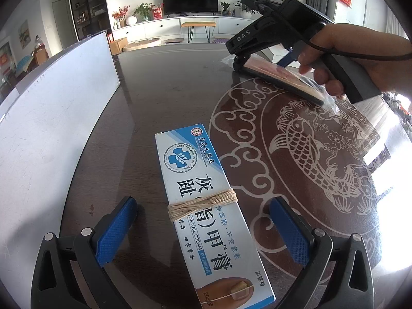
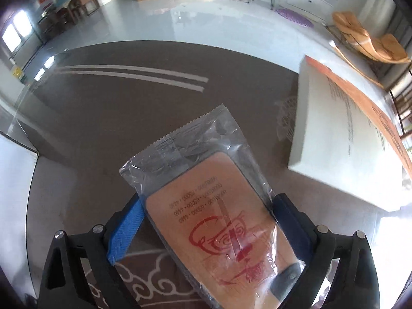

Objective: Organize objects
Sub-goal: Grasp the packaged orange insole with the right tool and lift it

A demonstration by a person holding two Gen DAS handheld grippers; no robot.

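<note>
Right wrist view: the right gripper [image 2: 206,231] is seen spread wide around a clear plastic packet [image 2: 213,206] with an orange card and red drawing inside. The packet lies between the blue pads [image 2: 126,234]; the right-hand pad is touched by its edge, while whether the left pad presses on it cannot be told. A dark brown table [image 2: 103,118] with pale cloud patterns is seen underneath, and a white box with an orange stripe [image 2: 342,139] lies near, to the right.

From the left wrist view, the left gripper [image 1: 203,234] is held wide open, nothing gripped. A blue and white cream box [image 1: 203,206], bound with tan string [image 1: 206,202], lies on the table between the fingers, apart from both. A white board [image 1: 51,118] lies at the left.
</note>
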